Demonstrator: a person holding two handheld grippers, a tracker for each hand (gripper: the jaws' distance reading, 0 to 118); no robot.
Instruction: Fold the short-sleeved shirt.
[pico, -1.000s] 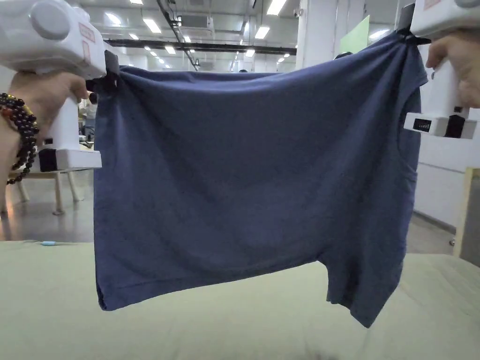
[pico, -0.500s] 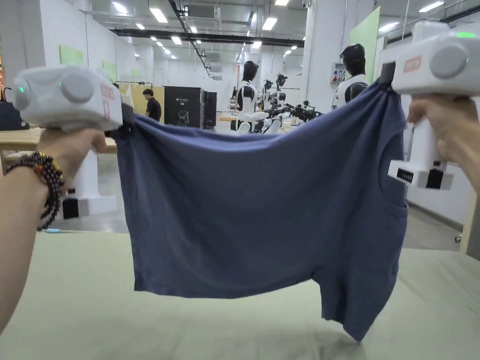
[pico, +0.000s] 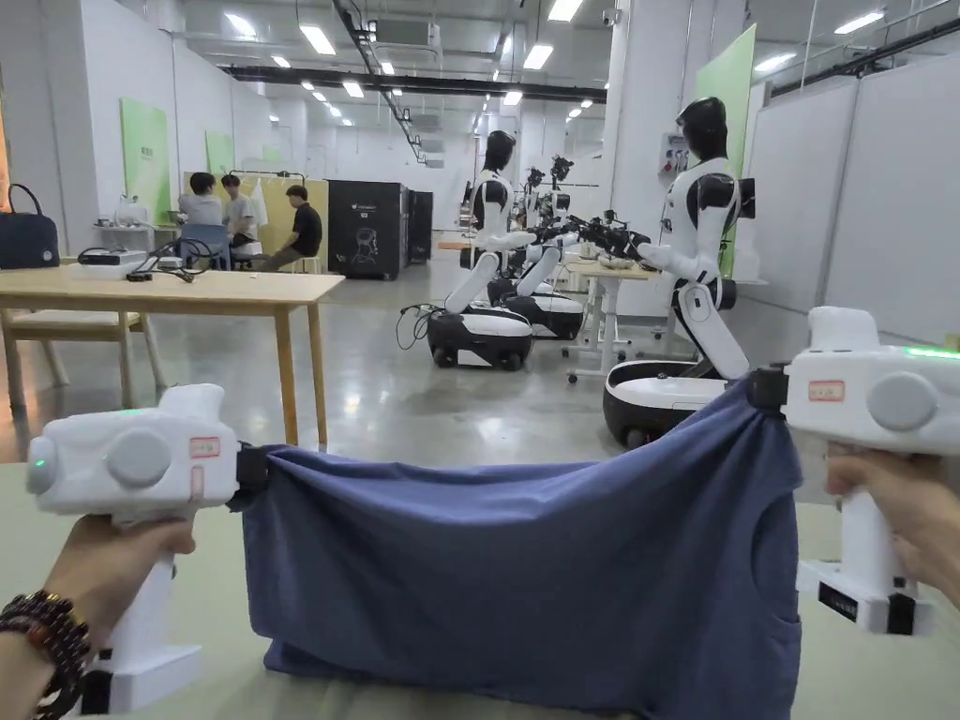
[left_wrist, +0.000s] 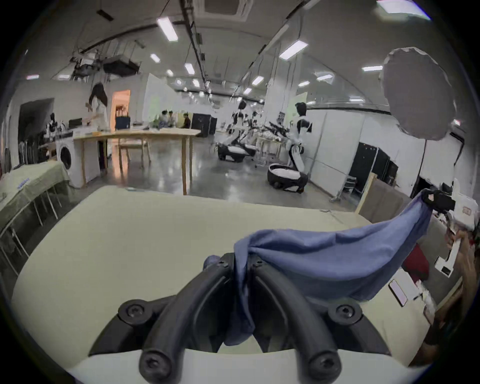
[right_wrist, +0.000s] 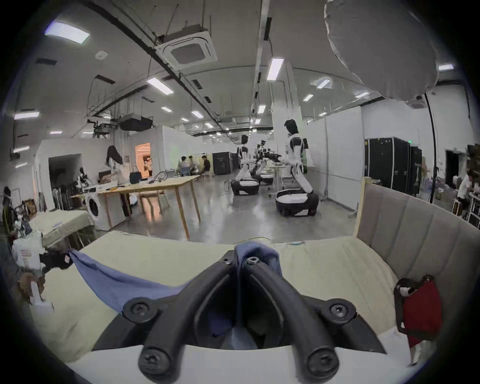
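Above the pale green bed (pico: 469, 698), the blue short-sleeved shirt (pico: 525, 581) hung stretched between the two grippers, its lower edge touching the bed cover. At the person's left, the left gripper (pico: 251, 466) had its jaws closed on one upper corner of the cloth; in the left gripper view the fabric ran pinched between the black jaws (left_wrist: 240, 262) and spilled down behind them. The right gripper (pico: 764, 387), held somewhat higher, had its jaws pressed together on the opposite corner, the cloth bunched at their tips (right_wrist: 239, 259). Beyond the bed stood a wooden table (pico: 187, 291) and white humanoid robots (pico: 698, 244).
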